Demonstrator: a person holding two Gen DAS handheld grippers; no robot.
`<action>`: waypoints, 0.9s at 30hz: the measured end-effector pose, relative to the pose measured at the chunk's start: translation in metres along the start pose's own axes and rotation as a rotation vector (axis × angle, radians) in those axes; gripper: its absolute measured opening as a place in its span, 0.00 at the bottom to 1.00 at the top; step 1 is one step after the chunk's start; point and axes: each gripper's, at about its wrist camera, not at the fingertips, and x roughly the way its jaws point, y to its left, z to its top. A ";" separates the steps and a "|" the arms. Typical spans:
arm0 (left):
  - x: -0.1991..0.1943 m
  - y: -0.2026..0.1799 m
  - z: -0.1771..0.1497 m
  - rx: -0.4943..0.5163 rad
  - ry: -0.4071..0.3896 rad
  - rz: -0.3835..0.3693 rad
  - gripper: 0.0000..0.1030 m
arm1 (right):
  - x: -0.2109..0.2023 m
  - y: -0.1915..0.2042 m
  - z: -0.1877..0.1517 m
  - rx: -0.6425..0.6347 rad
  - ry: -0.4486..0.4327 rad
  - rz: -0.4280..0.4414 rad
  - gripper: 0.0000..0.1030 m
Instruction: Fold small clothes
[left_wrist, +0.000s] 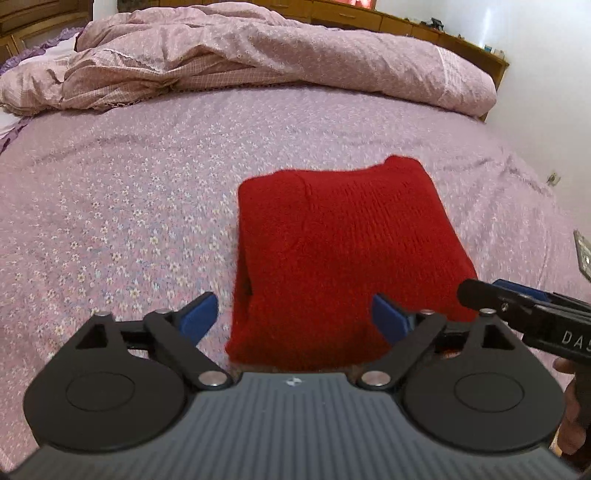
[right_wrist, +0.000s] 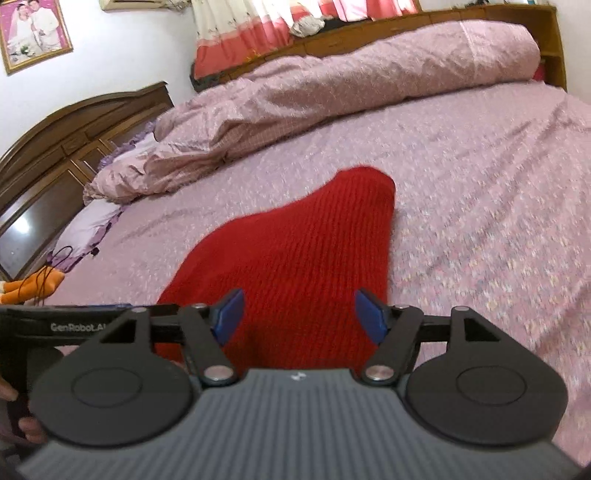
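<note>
red knit garment lay folded mid-frame on the floral bedsheet. left gripper and right gripper both had jaws apart, holding nothing. risk: a blue pad snagging the near knit edge on retreat, dragging the fold open.

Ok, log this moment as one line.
garment: red knit sweater folded on bed sheet | left gripper: open, empty | right gripper: open, empty
</note>
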 end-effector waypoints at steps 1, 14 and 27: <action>-0.001 -0.002 -0.002 0.003 0.003 0.004 0.95 | -0.003 0.001 -0.002 0.004 0.006 -0.004 0.70; 0.006 -0.009 -0.022 -0.009 0.111 0.035 0.97 | -0.023 0.008 -0.026 0.005 0.025 -0.042 0.70; 0.007 -0.013 -0.024 0.006 0.126 0.050 0.97 | -0.019 0.008 -0.031 0.009 0.050 -0.048 0.70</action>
